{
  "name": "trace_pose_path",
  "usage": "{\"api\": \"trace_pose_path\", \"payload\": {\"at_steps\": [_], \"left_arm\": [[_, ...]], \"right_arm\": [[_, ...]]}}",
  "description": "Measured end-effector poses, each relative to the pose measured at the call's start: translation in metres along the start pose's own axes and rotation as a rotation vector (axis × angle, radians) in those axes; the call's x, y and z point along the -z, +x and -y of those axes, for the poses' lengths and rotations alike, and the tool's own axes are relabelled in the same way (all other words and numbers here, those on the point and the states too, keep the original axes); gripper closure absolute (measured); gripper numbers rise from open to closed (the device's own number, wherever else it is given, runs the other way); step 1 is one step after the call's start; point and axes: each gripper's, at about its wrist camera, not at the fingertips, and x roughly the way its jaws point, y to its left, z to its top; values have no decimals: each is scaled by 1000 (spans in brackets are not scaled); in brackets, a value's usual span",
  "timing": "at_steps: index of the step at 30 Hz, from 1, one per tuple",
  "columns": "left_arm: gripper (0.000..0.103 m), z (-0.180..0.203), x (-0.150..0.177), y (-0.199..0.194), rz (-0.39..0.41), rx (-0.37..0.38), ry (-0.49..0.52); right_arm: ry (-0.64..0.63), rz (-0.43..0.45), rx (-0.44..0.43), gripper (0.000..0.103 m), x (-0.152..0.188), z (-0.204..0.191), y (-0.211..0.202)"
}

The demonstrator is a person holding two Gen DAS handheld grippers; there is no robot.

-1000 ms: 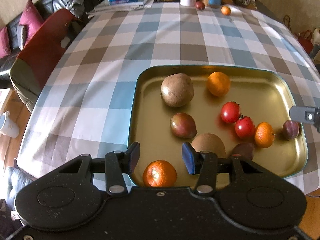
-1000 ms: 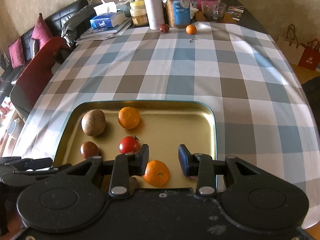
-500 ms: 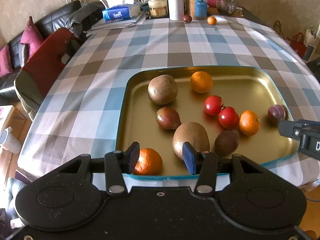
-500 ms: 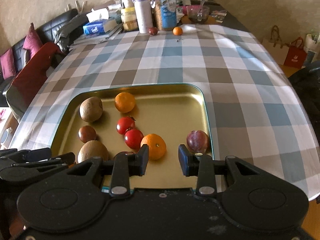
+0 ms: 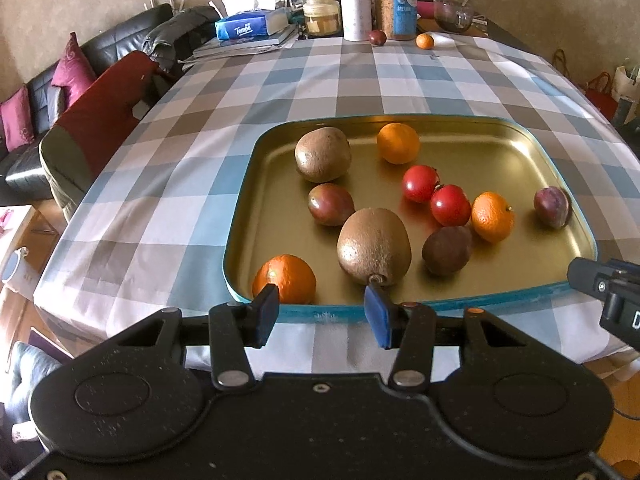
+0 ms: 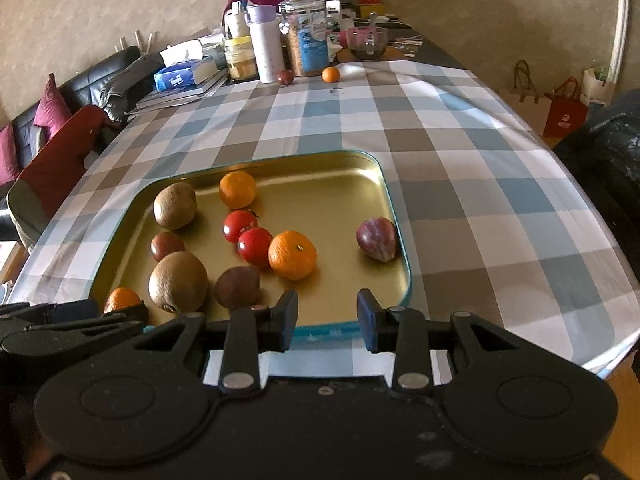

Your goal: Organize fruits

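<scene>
A gold tray with a teal rim (image 5: pixel 440 304) lies on the checked tablecloth and holds several fruits: two kiwis (image 5: pixel 374 248), mandarins (image 5: pixel 285 278), two tomatoes (image 5: pixel 450 205) and dark purple fruits (image 5: pixel 552 206). My left gripper (image 5: pixel 322 312) hangs open just in front of the tray's near rim, with nothing between its fingers. My right gripper (image 6: pixel 328 314) is open too, empty, at the near rim (image 6: pixel 394 216) toward the tray's right end. A lone mandarin (image 5: pixel 424 41) and a dark red fruit (image 5: pixel 377 37) sit on the cloth at the far end.
Jars, a white bottle (image 5: pixel 355 0), a tissue box (image 5: pixel 244 28), books and a glass bowl crowd the table's far end. A red chair (image 5: pixel 92 120) and a black sofa stand to the left. Shopping bags (image 6: pixel 566 110) are on the floor at the right.
Both grippers have drawn back from over the tray to its near rim, so the whole tray now shows. The fruits lie where they were. The jaws kept the same gap.
</scene>
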Motion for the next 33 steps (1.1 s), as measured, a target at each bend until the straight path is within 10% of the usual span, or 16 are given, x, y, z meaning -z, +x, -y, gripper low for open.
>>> {"api": "trace_pose_path", "payload": {"at_steps": [33], "left_arm": [[48,-1,8,-7,8,26,-9]], "right_arm": [[30,-22,-8,67,16,2,-2]]}}
